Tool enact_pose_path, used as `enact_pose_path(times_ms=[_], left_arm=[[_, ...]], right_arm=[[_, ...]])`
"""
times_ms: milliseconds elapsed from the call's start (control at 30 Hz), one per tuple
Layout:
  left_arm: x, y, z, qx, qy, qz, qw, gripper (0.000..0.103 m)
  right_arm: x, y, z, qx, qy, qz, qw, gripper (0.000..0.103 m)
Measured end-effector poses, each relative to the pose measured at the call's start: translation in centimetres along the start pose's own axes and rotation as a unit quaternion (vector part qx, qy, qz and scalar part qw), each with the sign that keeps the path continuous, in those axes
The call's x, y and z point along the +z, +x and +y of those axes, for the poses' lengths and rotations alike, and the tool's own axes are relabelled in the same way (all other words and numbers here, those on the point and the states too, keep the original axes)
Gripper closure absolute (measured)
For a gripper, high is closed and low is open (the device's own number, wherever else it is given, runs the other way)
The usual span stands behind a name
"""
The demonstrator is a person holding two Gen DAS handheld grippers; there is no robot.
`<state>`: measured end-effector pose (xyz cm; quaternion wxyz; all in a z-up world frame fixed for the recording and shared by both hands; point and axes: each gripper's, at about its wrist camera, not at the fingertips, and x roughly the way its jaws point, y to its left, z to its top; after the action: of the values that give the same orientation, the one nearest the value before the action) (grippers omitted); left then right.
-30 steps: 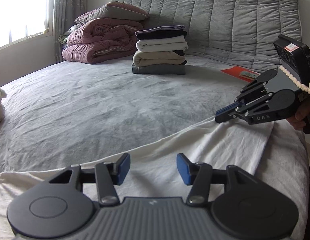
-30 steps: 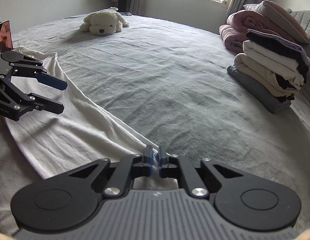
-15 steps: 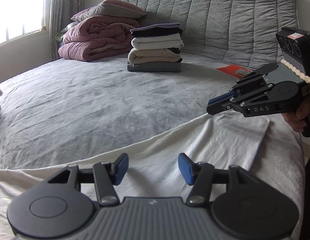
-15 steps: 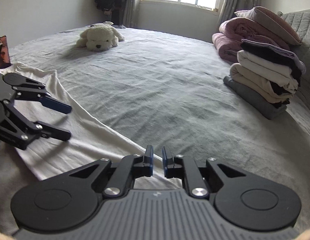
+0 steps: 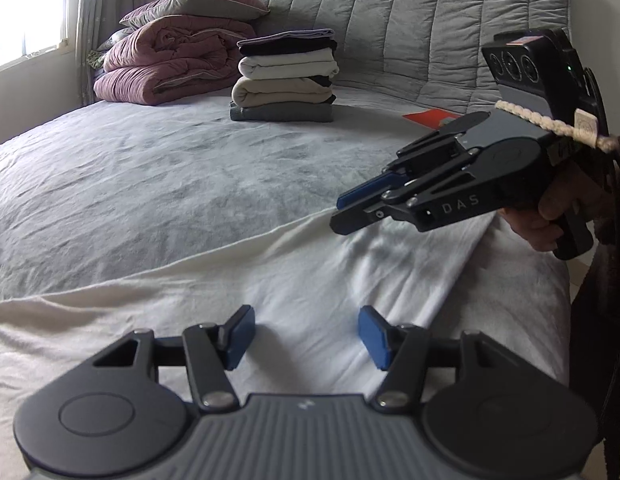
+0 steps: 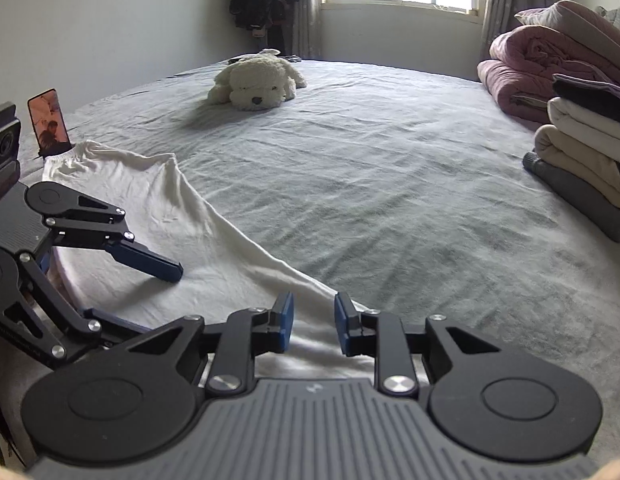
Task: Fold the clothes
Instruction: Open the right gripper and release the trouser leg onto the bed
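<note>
Both claws, left (image 5: 305,334) and right (image 6: 312,322), opening, gripping nothing; soft, limp white garment (image 5: 330,280) beneath; judged best pinched at edges.

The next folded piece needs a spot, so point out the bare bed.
Widest bare grey bedspread: between the white garment, cream plush dog and stack of folded clothes. The headboard side is crowded by that stack and the pink quilt.
</note>
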<state>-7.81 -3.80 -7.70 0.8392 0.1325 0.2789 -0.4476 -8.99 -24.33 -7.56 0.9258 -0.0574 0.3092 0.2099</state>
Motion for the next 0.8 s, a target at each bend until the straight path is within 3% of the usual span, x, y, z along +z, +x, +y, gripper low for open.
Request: enact_pose_path(times_ms=[133, 300, 500, 633, 800], left_arm=[[-1.0, -1.6, 0.0, -0.007, -0.005, 0.003, 1.0, 0.042], [-2.2, -3.9, 0.4, -0.005, 0.001, 0.004, 1.0, 0.04], [-3.5, -7.5, 4.4, 0.053, -0.033, -0.013, 0.9979, 0.039], [-5.1, -9.4, 8.1, 0.105, -0.06, -0.003, 0.9926, 0.039], [-7.5, -11.9, 11.1, 0.128, -0.089, 0.011, 0.9876, 0.039]], right_arm=[[-0.2, 1.7, 1.3, -0.015, -0.028, 0.016, 0.999, 0.067], [1.1, 1.6, 0.6, -0.025, 0.001, 0.008, 1.0, 0.065], [2.5, 2.5, 3.1, 0.011, -0.01, 0.004, 1.0, 0.058], [3.1, 4.1, 5.5, 0.041, -0.034, 0.013, 0.998, 0.056], [3.5, 5.7, 7.2, 0.049, -0.054, 0.028, 0.997, 0.053]])
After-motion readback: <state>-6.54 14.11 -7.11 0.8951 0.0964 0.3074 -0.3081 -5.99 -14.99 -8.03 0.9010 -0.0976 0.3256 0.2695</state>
